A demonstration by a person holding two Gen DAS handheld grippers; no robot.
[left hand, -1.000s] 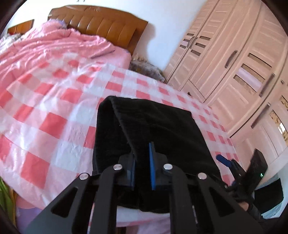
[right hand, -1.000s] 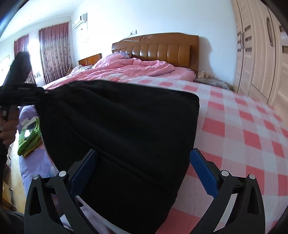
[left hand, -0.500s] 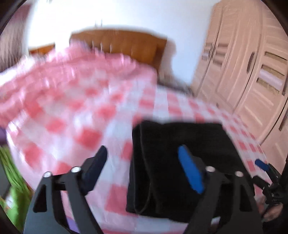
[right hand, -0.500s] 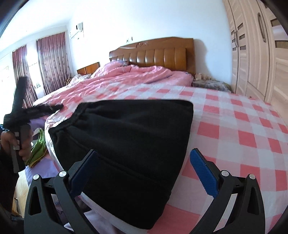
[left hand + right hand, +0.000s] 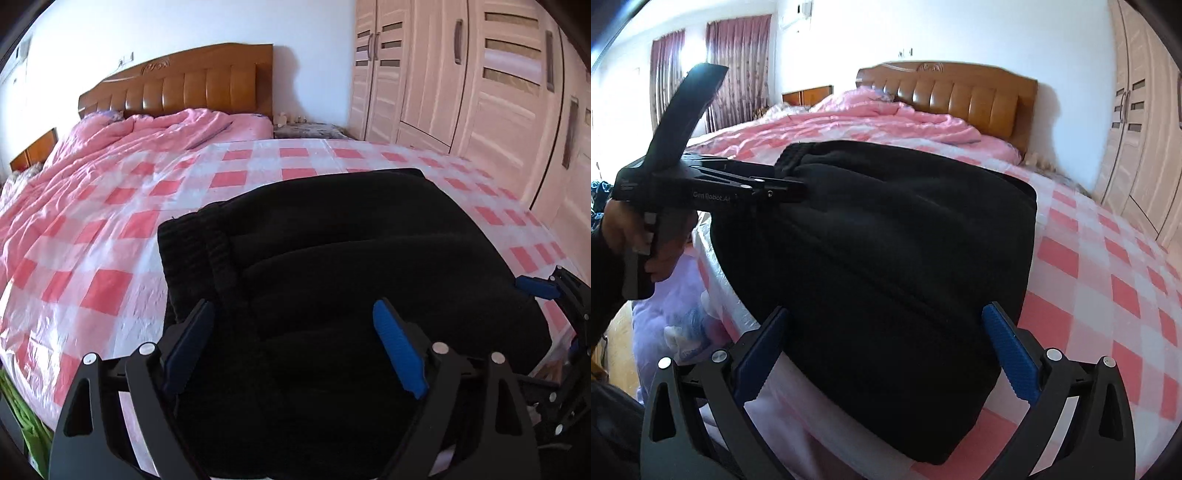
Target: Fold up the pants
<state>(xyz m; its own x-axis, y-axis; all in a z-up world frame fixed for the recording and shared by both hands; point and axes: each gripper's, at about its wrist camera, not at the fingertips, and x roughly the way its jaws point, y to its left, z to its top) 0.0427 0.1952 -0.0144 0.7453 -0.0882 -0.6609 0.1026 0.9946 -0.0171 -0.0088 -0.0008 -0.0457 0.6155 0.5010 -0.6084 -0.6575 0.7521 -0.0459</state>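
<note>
From the left wrist view, the folded black fleece pants [image 5: 351, 266] fill the middle and lower part of the frame, lying at the near edge of the bed with its pink-and-white checked plastic-covered sheet [image 5: 122, 229]. The left gripper [image 5: 291, 325] stands wide apart over them, its blue pads clear of the cloth; its jaws have just been opening and nothing is pinched between them. A crumpled pink quilt [image 5: 155, 133] lies at upper left below the brown wooden headboard [image 5: 192, 81], and a pale wooden wardrobe [image 5: 480, 81] fills the upper right. The right gripper [image 5: 543, 288] pokes in at the right edge.

From the right wrist view, the pants [image 5: 886, 240] take up the centre, with the ribbed waistband toward the upper left. The right gripper [image 5: 886, 325] is spread wide, holding nothing. At left, a hand [image 5: 661, 243] holds the left gripper [image 5: 783, 188] against the waistband end. Dark red curtains [image 5: 735, 70] hang at upper left.
</note>
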